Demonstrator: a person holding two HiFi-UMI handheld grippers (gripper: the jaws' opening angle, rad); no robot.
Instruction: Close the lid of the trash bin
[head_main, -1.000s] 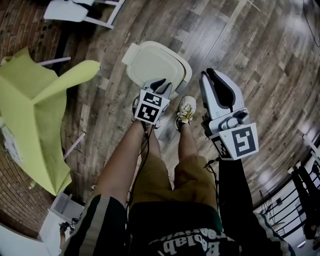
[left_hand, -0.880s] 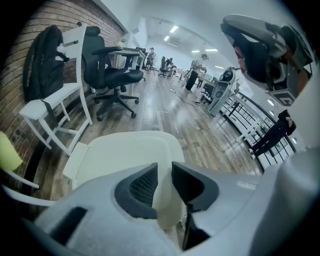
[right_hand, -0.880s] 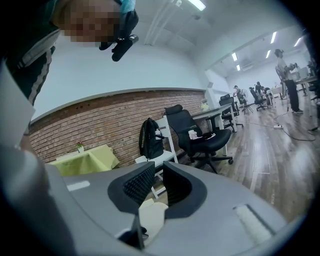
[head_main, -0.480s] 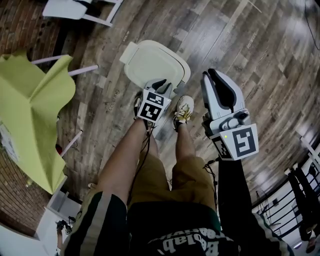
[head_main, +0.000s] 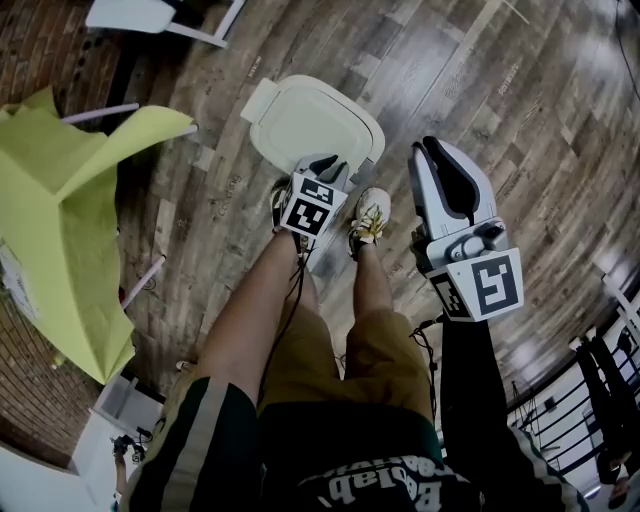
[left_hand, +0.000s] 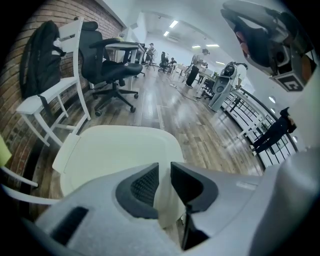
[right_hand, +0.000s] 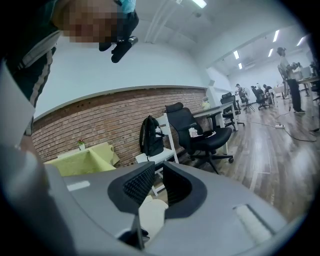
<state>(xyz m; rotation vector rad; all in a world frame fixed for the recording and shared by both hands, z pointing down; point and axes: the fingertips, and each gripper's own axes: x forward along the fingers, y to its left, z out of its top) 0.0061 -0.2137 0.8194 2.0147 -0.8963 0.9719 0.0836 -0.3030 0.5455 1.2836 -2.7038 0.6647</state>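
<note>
One trash bin lid (head_main: 312, 122) lying flat, two grippers, left gripper (head_main: 330, 163) at its near rim, fingers (left_hand: 145, 185) narrow, just closing, nothing pinched, right gripper (head_main: 430, 150) alongside, fingers (right_hand: 140, 182) narrow, empty

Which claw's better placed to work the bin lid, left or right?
Left. Left claw hangs over the near edge of the lid, jaws just closing, nothing gripped. Right claw is off to the side, over floor.

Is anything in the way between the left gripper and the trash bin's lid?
Nothing visible. The left gripper sits right over the near edge of the cream lid, which lies flat. Its jaws have just been closing; they stand a narrow gap apart, with nothing gripped between them.
</note>
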